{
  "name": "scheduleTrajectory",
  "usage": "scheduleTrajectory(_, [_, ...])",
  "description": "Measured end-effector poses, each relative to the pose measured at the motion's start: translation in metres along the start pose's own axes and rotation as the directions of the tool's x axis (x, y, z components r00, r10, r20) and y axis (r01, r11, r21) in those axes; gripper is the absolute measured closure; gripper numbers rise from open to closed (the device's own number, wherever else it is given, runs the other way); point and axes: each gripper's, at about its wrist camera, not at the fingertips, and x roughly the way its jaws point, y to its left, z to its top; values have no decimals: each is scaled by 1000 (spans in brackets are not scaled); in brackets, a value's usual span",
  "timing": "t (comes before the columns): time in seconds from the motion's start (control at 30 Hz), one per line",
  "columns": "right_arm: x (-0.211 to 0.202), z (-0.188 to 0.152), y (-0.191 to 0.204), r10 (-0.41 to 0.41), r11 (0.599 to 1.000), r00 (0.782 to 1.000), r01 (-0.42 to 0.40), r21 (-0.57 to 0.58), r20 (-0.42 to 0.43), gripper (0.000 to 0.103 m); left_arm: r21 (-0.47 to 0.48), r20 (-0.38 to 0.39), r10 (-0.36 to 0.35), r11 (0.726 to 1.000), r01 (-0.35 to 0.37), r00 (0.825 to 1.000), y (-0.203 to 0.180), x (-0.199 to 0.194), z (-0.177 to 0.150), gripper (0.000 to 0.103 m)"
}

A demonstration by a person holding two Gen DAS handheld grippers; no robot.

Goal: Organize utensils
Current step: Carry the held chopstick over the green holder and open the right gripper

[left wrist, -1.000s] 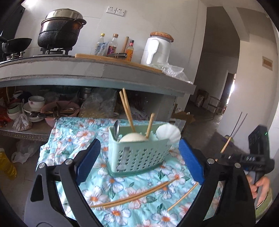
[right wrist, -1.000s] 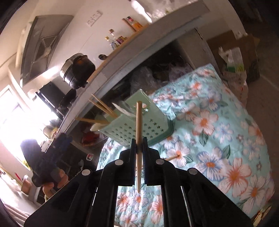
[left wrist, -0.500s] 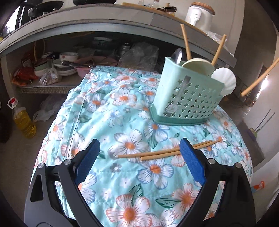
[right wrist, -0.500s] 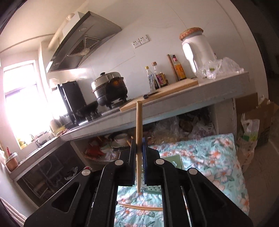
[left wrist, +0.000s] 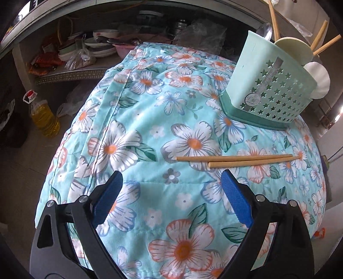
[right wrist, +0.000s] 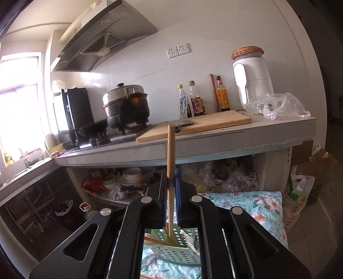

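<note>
Left claw (left wrist: 171, 191): released, blue pads (left wrist: 236, 198) wide apart, tilted down over the flowered cloth (left wrist: 133, 133) covering the tabletop; nothing between the pads. Two loose chopsticks (left wrist: 235, 159): lying flat on the cloth side by side and touching, just ahead of the right-hand pad, clear of both pads. Green utensil basket (left wrist: 268, 90): upright on its darker base at the far right of the cloth, wall pierced with star-shaped holes, well apart from the loose pair. Inside the basket: several chopsticks (left wrist: 273, 20) leaning out over the rim, a pale round ladle or spoon bowl (left wrist: 293, 50), a white scalloped spoon (left wrist: 317, 79) at the right edge, and a metal handle visible through the wall.

Right claw (right wrist: 171, 182): clenched on a single chopstick (right wrist: 170, 163), held nearly upright, upper end rising in front of the counter edge, lower end passing down between the black arms. Below the claw, seen through the gap in its frame: the green basket (right wrist: 171, 253) on the flowered cloth (right wrist: 257, 203); whether the stick's tip touches the basket cannot be told.

Background, right wrist view: grey counter (right wrist: 214, 148) with a wooden cutting board (right wrist: 199, 126), a black pot (right wrist: 126, 107) on the stove, three bottles (right wrist: 195, 100), a white jug (right wrist: 250, 83) and a plastic bag (right wrist: 276, 105); crockery on the shelf (right wrist: 128, 176) beneath. Left wrist view: yellow oil bottle (left wrist: 42, 118) on the floor beside the tabletop.
</note>
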Motion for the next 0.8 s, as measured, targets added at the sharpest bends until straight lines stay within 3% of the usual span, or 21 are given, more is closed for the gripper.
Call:
scheduleTrajectory(0.23, [49, -16, -2, -13, 1000, 993, 12, -13, -114, 96, 13, 33, 82, 996, -83, 996, -1, -8, 5, 14])
scheduleTrajectory(0.43, [82, -37, -18, 1, 998, 968, 13, 56, -251, 95, 9, 46, 110, 994, -111, 993, 0, -12, 7, 14])
scheduleTrajectory(0.5, [80, -38, -23, -1, 997, 969, 20, 75, -247, 92, 11, 48, 117, 993, -118, 992, 1, -12, 7, 14])
scheduleTrajectory(0.63, [68, -34, -21, -21, 997, 980, 35, 66, -196, 70, 5, 54, 129, 992, -129, 990, 2, -13, 9, 14])
scheduleTrajectory(0.8, [53, -24, -20, -40, 997, 990, 48, 56, -132, 62, 13, 64, 139, 990, -140, 988, 0, -13, 10, 14])
